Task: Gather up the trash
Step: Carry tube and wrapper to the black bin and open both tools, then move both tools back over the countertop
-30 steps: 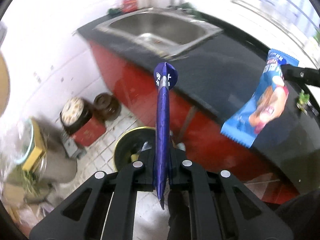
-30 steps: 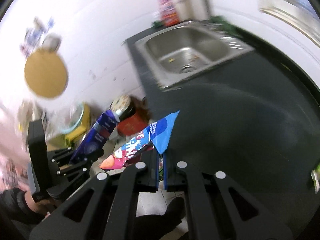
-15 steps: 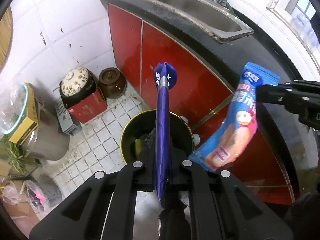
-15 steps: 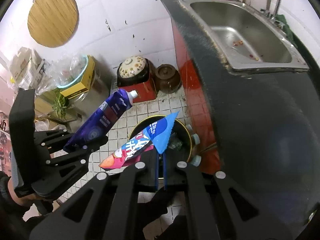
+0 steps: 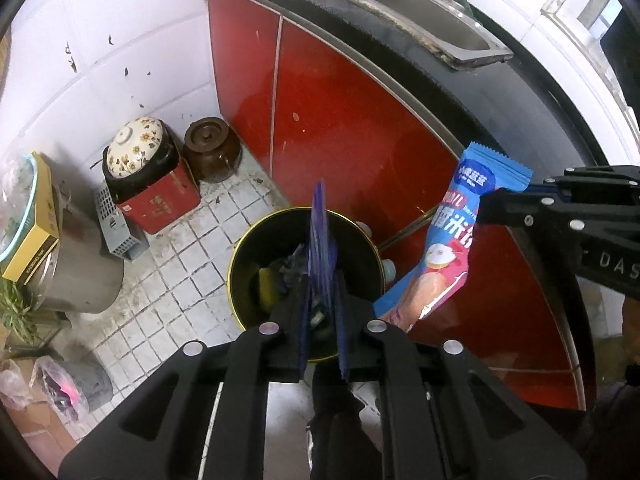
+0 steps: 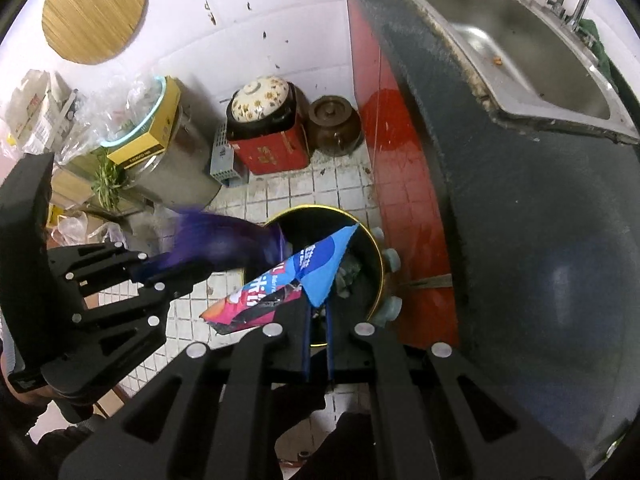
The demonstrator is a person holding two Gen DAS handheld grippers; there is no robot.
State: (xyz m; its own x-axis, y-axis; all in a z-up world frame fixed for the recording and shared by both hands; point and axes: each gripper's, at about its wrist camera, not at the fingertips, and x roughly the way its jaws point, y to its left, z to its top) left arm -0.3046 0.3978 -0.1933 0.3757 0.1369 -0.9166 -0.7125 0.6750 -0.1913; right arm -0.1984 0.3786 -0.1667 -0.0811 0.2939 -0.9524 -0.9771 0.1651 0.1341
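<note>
1. Left claw (image 5: pixel 322 316): jaws parted, purple tube (image 5: pixel 319 240) loose between them, long axis pointing ahead and down at the bin (image 5: pixel 240 256) directly below.
2. Right claw (image 6: pixel 316 320): grips the wrapper (image 6: pixel 296 276) by one end, over the bin's near rim.

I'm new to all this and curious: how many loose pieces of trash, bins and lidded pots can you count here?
Trash pieces over the bin: 2 (purple tube, snack wrapper)
Bins: 1
Lidded pots on the floor: 2 (floral-lidded pot, brown jar)
Total: 5
</note>
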